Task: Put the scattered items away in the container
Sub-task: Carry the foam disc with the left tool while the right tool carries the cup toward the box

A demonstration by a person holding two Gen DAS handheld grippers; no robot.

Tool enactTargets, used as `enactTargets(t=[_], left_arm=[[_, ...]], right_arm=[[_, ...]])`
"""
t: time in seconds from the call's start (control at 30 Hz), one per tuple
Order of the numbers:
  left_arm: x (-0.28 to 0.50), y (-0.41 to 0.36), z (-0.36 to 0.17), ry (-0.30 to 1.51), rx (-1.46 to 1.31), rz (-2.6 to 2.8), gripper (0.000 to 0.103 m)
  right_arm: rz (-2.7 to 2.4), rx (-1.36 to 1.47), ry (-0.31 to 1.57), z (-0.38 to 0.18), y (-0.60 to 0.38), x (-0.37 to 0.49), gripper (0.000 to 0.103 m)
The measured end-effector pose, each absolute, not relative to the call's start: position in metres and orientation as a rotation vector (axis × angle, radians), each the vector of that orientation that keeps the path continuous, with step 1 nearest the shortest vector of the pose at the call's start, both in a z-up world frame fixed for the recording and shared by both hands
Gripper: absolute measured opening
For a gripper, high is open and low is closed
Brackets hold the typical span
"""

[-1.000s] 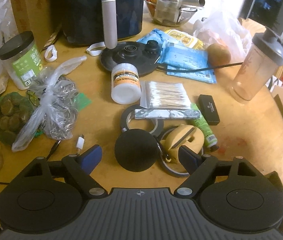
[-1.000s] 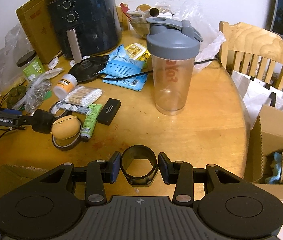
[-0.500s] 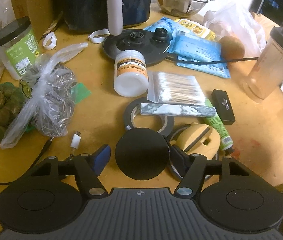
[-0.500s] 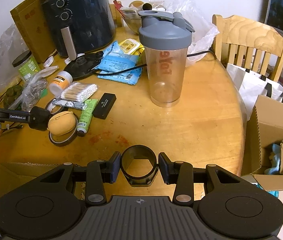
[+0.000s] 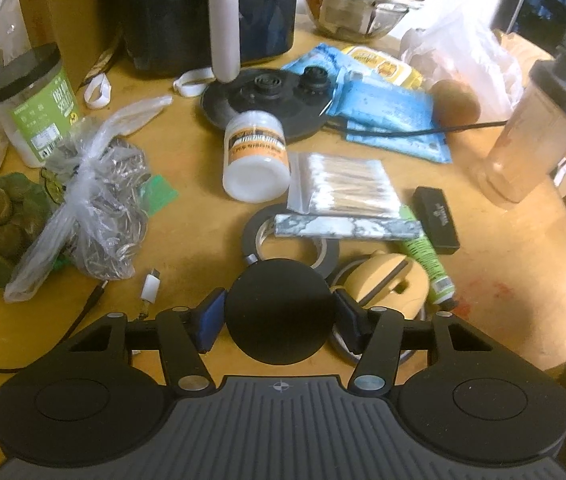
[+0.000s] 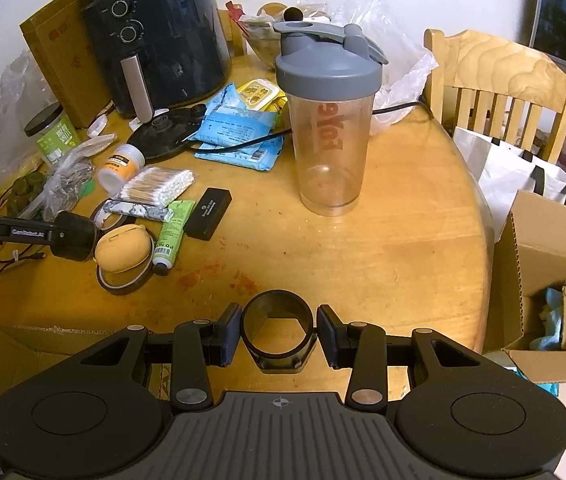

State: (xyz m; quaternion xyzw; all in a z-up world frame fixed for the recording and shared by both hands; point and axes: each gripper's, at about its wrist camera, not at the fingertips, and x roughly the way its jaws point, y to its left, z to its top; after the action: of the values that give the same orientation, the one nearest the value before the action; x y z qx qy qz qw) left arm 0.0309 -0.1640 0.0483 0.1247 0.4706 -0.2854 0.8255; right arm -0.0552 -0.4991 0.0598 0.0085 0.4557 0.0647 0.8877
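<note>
The right gripper (image 6: 279,330) sits nearest, over the bench (image 6: 403,240) edge, its fingers narrowed onto a black ring (image 6: 277,300), with a pad against each side at 9 and 3 o'clock. The ring looks like stiff, light plastic with smooth walls, so it could slip. A grip across the diameter, as here, seems the sound one. Its bore opens upward and it has no long axis. The left gripper (image 5: 279,318) has its fingers drawn in on a black disc (image 5: 279,304), again with the pads at 9 and 3 o'clock. Whether the disc is clear of the bench I cannot tell. It looks rigid, light and smooth-edged, so a firm squeeze on the rim should be safe. Its flat face is turned to the wrist camera, and being round it has no long axis either. Just beyond, at 1 o'clock, lies a yellow case (image 5: 387,284) on a tape ring, with a green tube (image 5: 423,256) beside it running from 11 to 5 o'clock. At 12 o'clock there is a tape roll (image 5: 251,236), then a soft bag of swabs (image 5: 343,184) and a white jar (image 5: 255,160) on its side. From the right wrist, an open cardboard box (image 6: 555,248) stands off the bench at 3 o'clock, probably the container.
</note>
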Motion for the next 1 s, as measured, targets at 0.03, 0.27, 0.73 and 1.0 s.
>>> enactTargets(t=[0.03, 0.27, 0.73, 1.0], left_arm=[[0.029, -0.163, 0.052, 0.994, 0.266, -0.607, 0.056], [0.018, -0.155, 0.075, 0.968, 0.252, -0.611, 0.056], [-0.012, -0.133, 0.120, 0.941, 0.216, -0.577, 0.056], [-0.025, -0.122, 0.133, 0.946, 0.199, -0.528, 0.056]], right_arm=[[0.138, 0.017, 0.945, 0.060, -0.499, -0.054, 0.044], [0.172, 0.007, 0.928, 0.066, -0.497, -0.048, 0.044], [0.273, -0.019, 0.897, 0.077, -0.486, -0.032, 0.044], [0.331, -0.033, 0.871, 0.086, -0.474, -0.029, 0.044]])
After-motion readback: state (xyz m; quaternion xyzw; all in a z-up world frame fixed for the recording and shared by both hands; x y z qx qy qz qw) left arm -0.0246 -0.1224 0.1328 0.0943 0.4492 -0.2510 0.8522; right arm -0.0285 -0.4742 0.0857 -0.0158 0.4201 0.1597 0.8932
